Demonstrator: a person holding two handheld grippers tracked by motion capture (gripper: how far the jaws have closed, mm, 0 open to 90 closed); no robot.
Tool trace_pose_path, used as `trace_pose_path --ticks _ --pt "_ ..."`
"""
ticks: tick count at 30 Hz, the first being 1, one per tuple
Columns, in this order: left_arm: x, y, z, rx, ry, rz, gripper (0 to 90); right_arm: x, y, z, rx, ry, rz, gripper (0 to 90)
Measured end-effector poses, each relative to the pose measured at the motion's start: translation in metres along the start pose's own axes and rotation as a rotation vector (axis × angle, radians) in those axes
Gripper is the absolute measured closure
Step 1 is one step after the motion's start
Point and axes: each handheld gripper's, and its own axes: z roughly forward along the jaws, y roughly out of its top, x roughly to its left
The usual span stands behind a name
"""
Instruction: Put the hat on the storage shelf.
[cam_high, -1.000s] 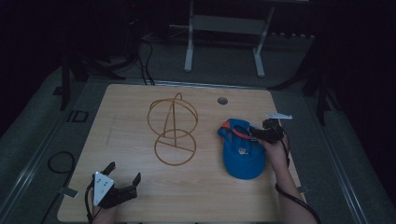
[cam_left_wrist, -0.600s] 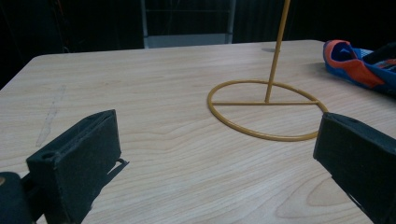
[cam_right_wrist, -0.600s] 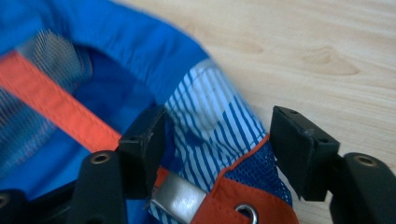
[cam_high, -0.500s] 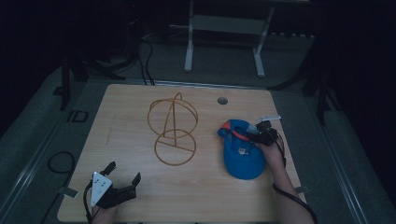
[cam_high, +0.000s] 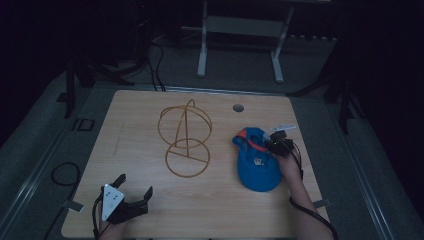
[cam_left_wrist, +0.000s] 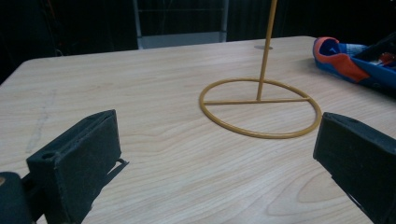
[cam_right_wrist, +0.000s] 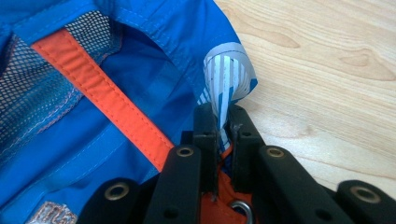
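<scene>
Overhead, the right gripper (cam_high: 272, 145) sits at the blue cap (cam_high: 256, 167), right of the wire stand (cam_high: 186, 142) on the worktop (cam_high: 140, 115); its jaws have just been closing. Left gripper (cam_left_wrist: 215, 154) idles gaping, empty. Right gripper (cam_right_wrist: 223, 128) now pinches the cap's striped edge (cam_right_wrist: 226, 74), so lifting looks possible.

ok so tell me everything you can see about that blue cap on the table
The blue cap lies on the wooden table, right of the yellow wire stand and apart from it. It looks like thin fabric with orange trim, a mesh panel, a small patch and a striped grey-white edge. The right gripper has just closed its jaws on that folded edge, pinching it. The left gripper rests open, far from it.
</scene>
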Motion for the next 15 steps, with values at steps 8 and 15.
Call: trace_pose_path --ticks 8,15 --pt "-0.001 0.004 -0.002 0.002 -0.024 -0.016 4.7 0.001 0.001 -0.017 -0.060 -0.005 0.025 84.8" --pt "-0.007 0.012 -0.003 0.026 -0.069 -0.044 4.6 0.001 0.003 -0.043 -0.127 0.024 0.048 84.8"
